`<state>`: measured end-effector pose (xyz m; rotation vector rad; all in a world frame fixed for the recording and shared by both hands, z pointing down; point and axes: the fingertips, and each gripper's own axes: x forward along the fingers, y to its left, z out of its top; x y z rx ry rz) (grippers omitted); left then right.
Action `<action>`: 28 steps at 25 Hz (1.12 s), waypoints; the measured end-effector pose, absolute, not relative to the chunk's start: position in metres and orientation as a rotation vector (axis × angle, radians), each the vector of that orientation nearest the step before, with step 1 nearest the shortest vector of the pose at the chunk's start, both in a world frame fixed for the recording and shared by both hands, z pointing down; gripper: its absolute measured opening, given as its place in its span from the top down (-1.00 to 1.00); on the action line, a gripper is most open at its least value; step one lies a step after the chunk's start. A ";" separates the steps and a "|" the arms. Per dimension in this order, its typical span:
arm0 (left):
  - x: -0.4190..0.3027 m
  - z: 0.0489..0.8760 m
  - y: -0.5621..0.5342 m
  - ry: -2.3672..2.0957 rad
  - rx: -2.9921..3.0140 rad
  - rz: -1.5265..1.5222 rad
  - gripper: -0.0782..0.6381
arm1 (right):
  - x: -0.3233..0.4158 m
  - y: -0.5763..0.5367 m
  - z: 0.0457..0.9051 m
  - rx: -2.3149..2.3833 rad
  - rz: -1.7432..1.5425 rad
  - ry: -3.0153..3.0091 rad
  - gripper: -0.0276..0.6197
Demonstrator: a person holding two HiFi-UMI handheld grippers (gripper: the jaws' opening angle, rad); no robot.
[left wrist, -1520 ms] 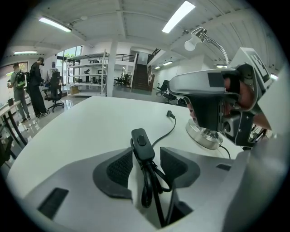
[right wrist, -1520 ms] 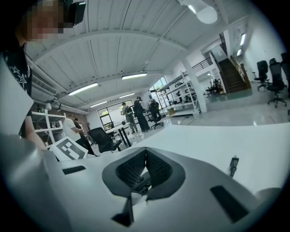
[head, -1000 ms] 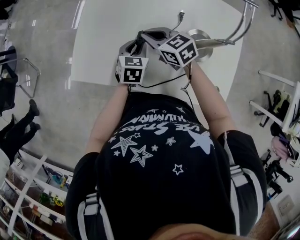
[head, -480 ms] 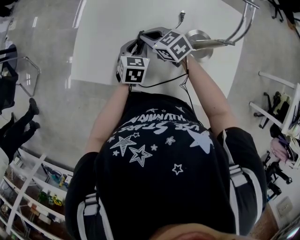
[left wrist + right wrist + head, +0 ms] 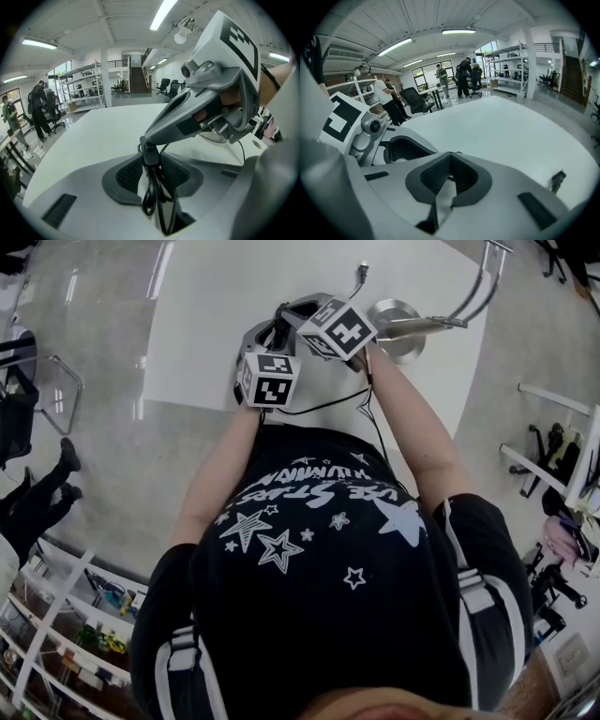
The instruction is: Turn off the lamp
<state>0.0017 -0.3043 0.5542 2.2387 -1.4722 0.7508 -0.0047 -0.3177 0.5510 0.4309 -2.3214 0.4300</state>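
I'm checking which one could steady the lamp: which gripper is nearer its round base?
Right. The right gripper reaches across just beside the lamp base; the left gripper, shut on the black cord, sits farther off, beyond the right one.

Shirt (image 5: 319, 498) lettering among stars, not legible

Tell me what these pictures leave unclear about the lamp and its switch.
- Inline switch on the cord: head view, marker cubes hide it; left gripper view, right hand-held gripper covers its top.
- Bulb: left gripper view, small, pale against ceiling lights, lit or not unclear; head view, cut off by the top edge.
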 end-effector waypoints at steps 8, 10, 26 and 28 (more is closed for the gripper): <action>0.000 0.556 -0.305 -1.467 2.227 0.727 0.40 | -0.003 -0.319 0.551 0.518 0.556 -2.391 0.90; 0.000 0.556 -0.306 -1.461 2.223 0.715 0.40 | -0.001 -0.317 0.550 0.559 0.606 -2.418 0.90; -0.014 0.534 -0.292 -1.420 2.296 0.581 0.39 | 0.019 -0.291 0.516 0.794 0.608 -2.472 0.90; -0.016 0.526 -0.284 -1.416 2.305 0.547 0.36 | 0.022 -0.283 0.512 0.819 0.610 -2.477 0.90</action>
